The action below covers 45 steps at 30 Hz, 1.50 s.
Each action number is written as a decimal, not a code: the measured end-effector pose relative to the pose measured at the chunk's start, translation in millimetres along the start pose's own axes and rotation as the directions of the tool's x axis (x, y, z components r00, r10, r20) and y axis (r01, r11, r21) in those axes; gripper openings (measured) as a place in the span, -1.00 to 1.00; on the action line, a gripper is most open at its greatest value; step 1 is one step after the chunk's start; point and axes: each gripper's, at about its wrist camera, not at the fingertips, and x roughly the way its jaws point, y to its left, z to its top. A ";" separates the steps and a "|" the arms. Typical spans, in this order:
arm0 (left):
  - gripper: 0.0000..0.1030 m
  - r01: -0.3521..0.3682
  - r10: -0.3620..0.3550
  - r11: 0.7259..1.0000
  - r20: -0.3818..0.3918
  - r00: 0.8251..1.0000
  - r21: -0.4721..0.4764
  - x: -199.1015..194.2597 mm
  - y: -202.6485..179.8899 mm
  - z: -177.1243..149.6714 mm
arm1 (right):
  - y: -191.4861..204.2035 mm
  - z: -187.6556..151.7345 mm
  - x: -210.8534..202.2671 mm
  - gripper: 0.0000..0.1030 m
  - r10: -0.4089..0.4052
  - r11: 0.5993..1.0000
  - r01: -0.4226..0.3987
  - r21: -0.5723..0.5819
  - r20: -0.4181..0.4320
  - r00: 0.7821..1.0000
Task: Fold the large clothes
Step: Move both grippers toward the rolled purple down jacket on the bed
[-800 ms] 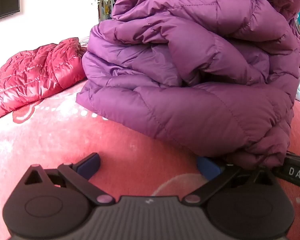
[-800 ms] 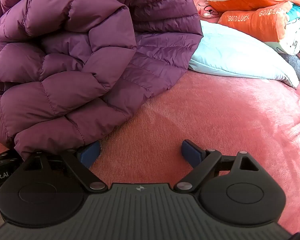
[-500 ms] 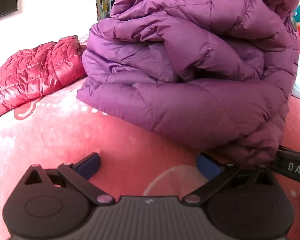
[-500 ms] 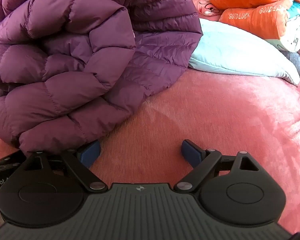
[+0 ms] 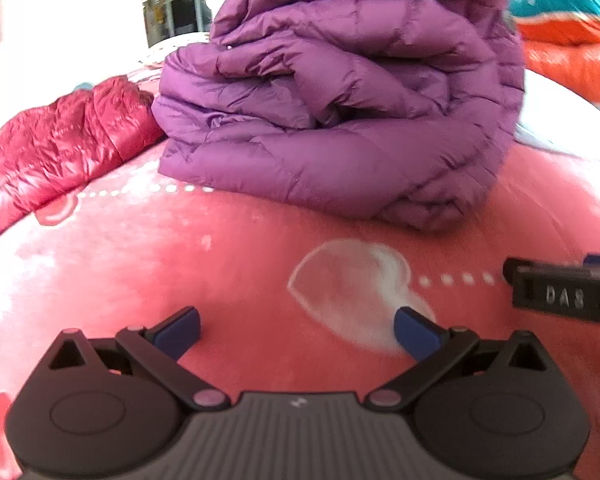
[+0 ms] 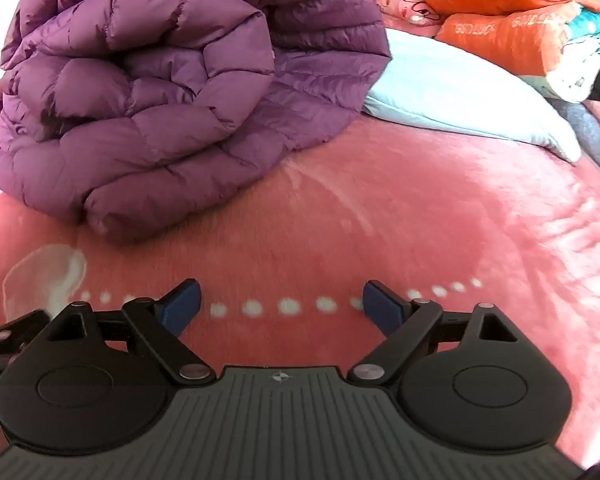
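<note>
Up in the top middle of both wrist views sits the puffy purple quilted down jacket [image 5: 340, 120], bundled into a thick folded stack on the pink fleece bed cover [image 5: 228, 264]. What's new: a moment ago both sets of tongs were right up against the jacket's near edge, with the fabric spilling over them. Now the left tongs [image 5: 296, 330] and the right tongs [image 6: 282, 306] have backed off toward the bottom of the frame, with a strip of bare bed cover between them and the bundle. Both pairs are spread wide apart and holding nothing.

Pretty clearly that reads as a release: the fold looks done and the jacket is holding its shape on its own, nothing flopping open so far.

Off at the left edge of the left view there's a shiny red quilted jacket [image 5: 52, 148] lying unfolded, so that's probably the next one up. A pale blue pillow [image 6: 468, 100] sits right beside the purple bundle.
</note>
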 end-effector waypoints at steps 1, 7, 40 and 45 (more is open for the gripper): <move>0.99 0.001 -0.001 1.000 0.003 1.000 0.019 -7.5 3.0 -2.0 | 0.1 -1.2 -4.3 1.00 -0.008 1.000 0.008 0.000 -0.004 1.000; 0.99 0.001 -0.005 0.997 0.049 0.999 0.075 -52.7 22.7 1.0 | 2.2 -6.0 -42.9 1.00 -0.026 1.000 0.026 0.005 0.035 0.999; 0.99 -0.005 0.018 0.999 0.288 0.957 -0.048 -201.3 98.4 67.6 | 41.2 48.6 -230.1 1.00 0.080 0.996 -0.060 -0.073 0.310 0.947; 0.99 -0.013 0.028 0.998 0.291 0.956 -0.053 -202.4 99.9 66.9 | 44.2 49.5 -244.3 1.00 0.077 0.995 -0.051 -0.088 0.326 0.942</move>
